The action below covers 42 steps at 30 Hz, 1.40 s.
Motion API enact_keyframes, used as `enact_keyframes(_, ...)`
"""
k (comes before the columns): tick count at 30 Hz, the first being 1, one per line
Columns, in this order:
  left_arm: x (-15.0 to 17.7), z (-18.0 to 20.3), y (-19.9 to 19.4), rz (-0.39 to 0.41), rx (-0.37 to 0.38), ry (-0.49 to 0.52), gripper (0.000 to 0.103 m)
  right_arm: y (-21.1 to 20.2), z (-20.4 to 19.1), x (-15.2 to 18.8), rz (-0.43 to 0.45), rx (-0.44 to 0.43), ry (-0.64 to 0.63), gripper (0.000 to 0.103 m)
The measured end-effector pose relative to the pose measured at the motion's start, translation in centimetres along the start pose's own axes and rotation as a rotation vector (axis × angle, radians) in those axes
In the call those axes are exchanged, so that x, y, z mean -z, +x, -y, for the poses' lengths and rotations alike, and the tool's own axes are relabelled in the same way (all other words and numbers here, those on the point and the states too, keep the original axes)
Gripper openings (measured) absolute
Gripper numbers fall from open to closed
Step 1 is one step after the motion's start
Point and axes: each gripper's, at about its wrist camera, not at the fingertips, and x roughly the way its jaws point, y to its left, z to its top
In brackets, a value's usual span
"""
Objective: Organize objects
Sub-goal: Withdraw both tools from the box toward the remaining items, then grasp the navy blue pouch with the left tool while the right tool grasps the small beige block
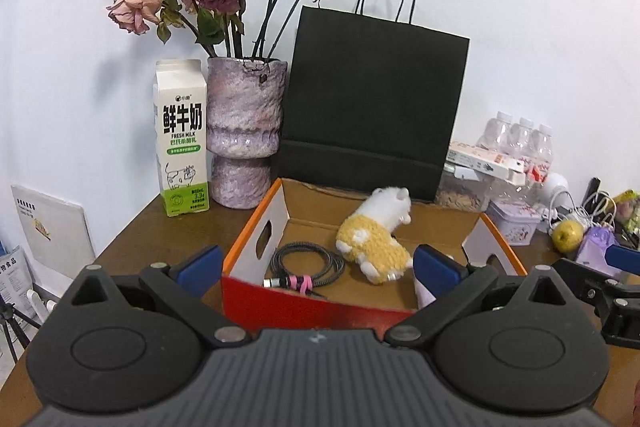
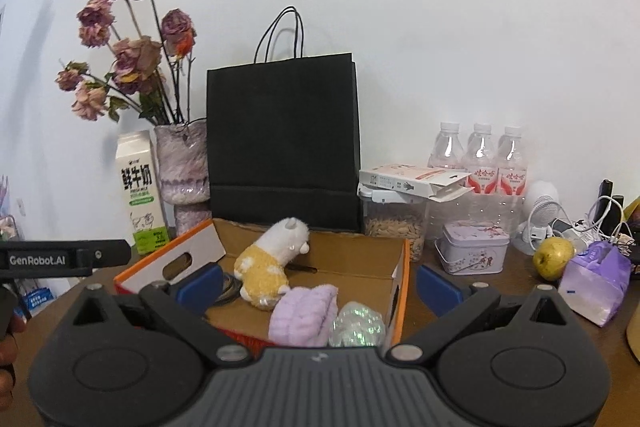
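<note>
Four things already lie in the cardboard box [image 2: 312, 269] — plush toy [image 2: 272, 263], coiled cable [image 1: 306, 263], purple cloth [image 2: 304, 315], shiny wrap [image 2: 358, 325] — while both left tongs [image 1: 318, 271] and right tongs [image 2: 318, 285] hang apart and empty, with the apple [image 2: 554, 257] and purple tissue pack [image 2: 596, 283] seemingly left on the worktop [image 2: 516, 291].

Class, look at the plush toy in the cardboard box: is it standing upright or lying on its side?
Lying on its side: the plush toy sprawls across the floor of the box, feet toward the camera.

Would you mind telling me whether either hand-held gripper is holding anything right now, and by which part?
Nothing is held. The left hand-held gripper and the right hand-held gripper both stand open and empty before the cardboard box.
</note>
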Motion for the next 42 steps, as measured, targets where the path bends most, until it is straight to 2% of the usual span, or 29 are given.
enact_keyframes(11,2.9,-0.1,-3.0,-0.019,0.027,0.022,0.103,-3.7,-1.0,3.6,0.001,-0.015,-0.032,0.103)
enact_keyframes(21,6.6,0.6,-5.3,-0.081,0.039,0.082,0.103,-6.9,-1.8,6.9,-0.012,-0.042,-0.06,0.103)
enact_keyframes(30,10.6,1.0,-7.3,-0.165,0.053,0.135,0.103,-9.4,-1.6,10.2,-0.042,-0.016,-0.062,0.103)
enact_keyframes(42,12.8,1.2,-9.3,-0.241,0.074,0.145,0.103,-12.5,-1.1,13.1,-0.064,0.011,-0.063,0.103)
